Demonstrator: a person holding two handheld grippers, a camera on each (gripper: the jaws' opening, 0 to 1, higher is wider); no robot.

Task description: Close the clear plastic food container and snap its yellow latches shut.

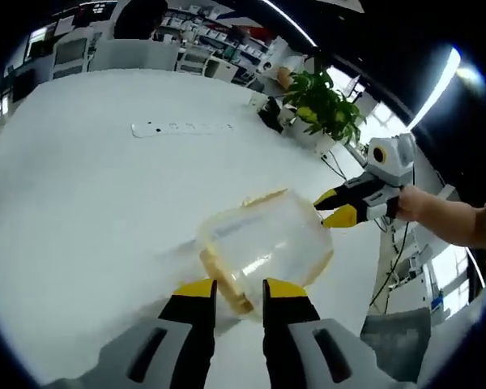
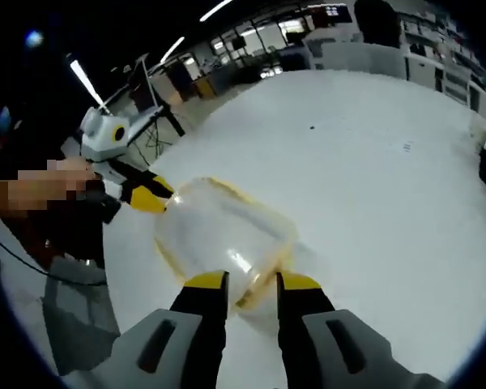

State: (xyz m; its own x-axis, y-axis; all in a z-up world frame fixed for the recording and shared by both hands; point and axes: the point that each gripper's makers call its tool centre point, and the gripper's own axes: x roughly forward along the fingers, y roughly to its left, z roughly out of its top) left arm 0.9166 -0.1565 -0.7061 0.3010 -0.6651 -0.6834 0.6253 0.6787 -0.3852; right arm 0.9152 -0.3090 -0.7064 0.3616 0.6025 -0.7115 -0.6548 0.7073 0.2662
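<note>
The clear plastic container (image 1: 263, 243) with its yellow rim lies tilted over the white table (image 1: 89, 203), lid side facing away from me. My left gripper (image 1: 240, 290) is closed to a narrow gap on the container's near end. My right gripper (image 1: 334, 207), held by a hand (image 1: 413, 203), pinches the opposite end. In the right gripper view the container (image 2: 219, 231) sits just beyond my right gripper (image 2: 251, 284), whose jaws clamp its near yellow edge. The left gripper (image 2: 148, 194) touches its far end. The latches themselves are too blurred to make out.
A white power strip (image 1: 182, 127) lies farther back on the table. A potted plant (image 1: 324, 105) and a dark object (image 1: 269, 113) stand at the far corner. The table edge (image 2: 125, 267) runs close to the container, with floor and cables beyond it.
</note>
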